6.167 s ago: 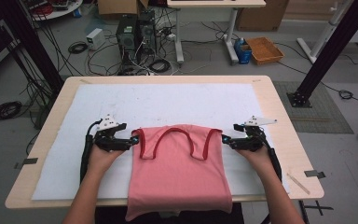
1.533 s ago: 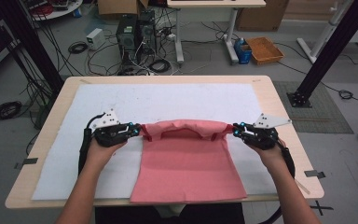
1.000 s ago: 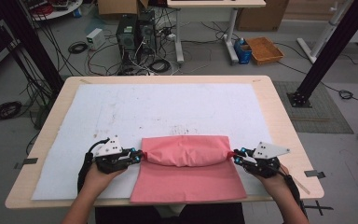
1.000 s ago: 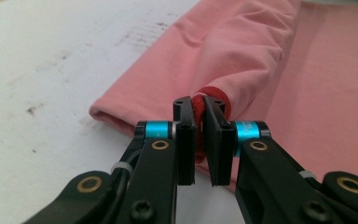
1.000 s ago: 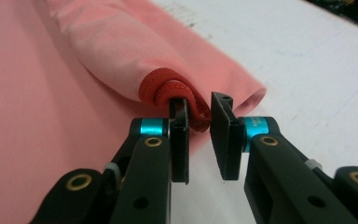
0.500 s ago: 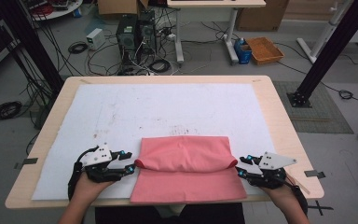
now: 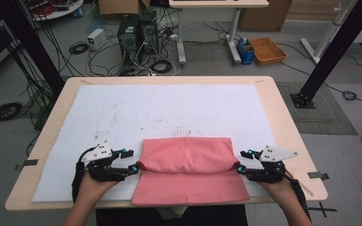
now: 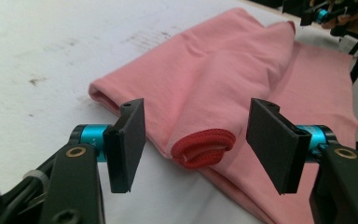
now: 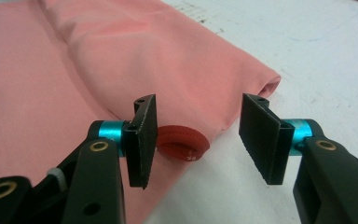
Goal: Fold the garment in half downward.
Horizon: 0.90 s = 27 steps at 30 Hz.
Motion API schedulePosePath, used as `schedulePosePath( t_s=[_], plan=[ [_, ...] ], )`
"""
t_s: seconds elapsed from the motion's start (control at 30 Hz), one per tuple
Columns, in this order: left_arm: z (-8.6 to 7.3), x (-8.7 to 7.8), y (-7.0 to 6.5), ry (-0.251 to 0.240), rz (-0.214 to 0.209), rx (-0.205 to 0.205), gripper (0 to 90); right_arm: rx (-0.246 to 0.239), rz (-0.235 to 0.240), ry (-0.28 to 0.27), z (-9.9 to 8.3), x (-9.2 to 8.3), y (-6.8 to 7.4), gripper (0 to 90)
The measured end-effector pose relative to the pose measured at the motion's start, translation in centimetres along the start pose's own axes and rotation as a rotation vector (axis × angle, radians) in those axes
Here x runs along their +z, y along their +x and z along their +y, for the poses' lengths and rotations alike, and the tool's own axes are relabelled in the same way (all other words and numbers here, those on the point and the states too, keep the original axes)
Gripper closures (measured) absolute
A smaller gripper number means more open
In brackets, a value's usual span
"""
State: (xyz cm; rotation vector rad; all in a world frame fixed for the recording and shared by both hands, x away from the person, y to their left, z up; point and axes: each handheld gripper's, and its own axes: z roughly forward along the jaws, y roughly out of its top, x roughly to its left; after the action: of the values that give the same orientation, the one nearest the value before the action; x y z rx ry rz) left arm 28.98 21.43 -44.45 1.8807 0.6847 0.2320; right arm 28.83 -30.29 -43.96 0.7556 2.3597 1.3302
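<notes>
Cloth is the matter in hand: a salmon-pink knitted garment with darker red ribbed trim [image 7: 188,167] lies folded over on itself at the near edge of a white padded sheet [image 7: 169,108] that covers a pale wooden table [image 7: 283,117]. Its upper layer is doubled towards the person, leaving a lower strip of the same pink fabric showing nearest the table's front edge. At the garment's left end sits the left gripper [image 7: 133,165], held low in the person's left hand [image 7: 92,186]; at the right end sits the right gripper [image 7: 239,168], held in the right hand [image 7: 278,188]. In the left gripper view the two black jaws stand parted on either side of a small curled loop of red trim [image 8: 203,148], which rests on the sheet between them without either pad pressing on it; these jaws have just been opening. In the right gripper view the jaws likewise stand apart and have just been opening, with another rolled bit of red trim [image 9: 182,143] lying just beside the left-hand pad, free of any grip. Both folded ends of the cloth rest flat on the sheet, released. Beyond the table, on the grey floor, stand black computer towers [image 7: 134,35] among tangled cables and an orange plastic basket [image 7: 267,49].
</notes>
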Motion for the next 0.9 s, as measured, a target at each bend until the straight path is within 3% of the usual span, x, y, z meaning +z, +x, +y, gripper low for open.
schedulePosePath(
  t_s=[0.2, 0.3, 0.47, 0.63, 0.73, 0.9],
  plan=[
    [0.1, 1.4, -0.5, 0.093, 0.006, 0.043, 47.3, 0.005, 0.020, 0.030, -0.4, 0.5, -0.3, 51.6],
    [0.1, 1.7, -0.7, 0.113, 0.032, 0.051, 54.9, 0.002, 0.026, 0.040, -0.6, 0.6, -0.4, 55.8],
    [0.1, 1.9, -1.2, 0.150, 0.019, 0.111, 63.7, -0.020, 0.039, 0.046, -0.5, 0.8, -0.3, 65.1],
    [0.2, 2.1, -1.4, 0.170, 0.002, 0.143, 77.1, -0.050, 0.046, 0.053, -0.4, 0.9, 0.0, 80.2],
    [0.2, 2.1, -1.4, 0.167, -0.012, 0.142, 82.8, -0.059, 0.044, 0.051, -0.4, 0.7, 0.1, 83.0],
    [0.1, 1.6, -1.3, 0.146, -0.031, 0.135, 84.3, -0.053, 0.041, 0.035, -0.3, 0.2, 0.2, 84.5]
  ],
)
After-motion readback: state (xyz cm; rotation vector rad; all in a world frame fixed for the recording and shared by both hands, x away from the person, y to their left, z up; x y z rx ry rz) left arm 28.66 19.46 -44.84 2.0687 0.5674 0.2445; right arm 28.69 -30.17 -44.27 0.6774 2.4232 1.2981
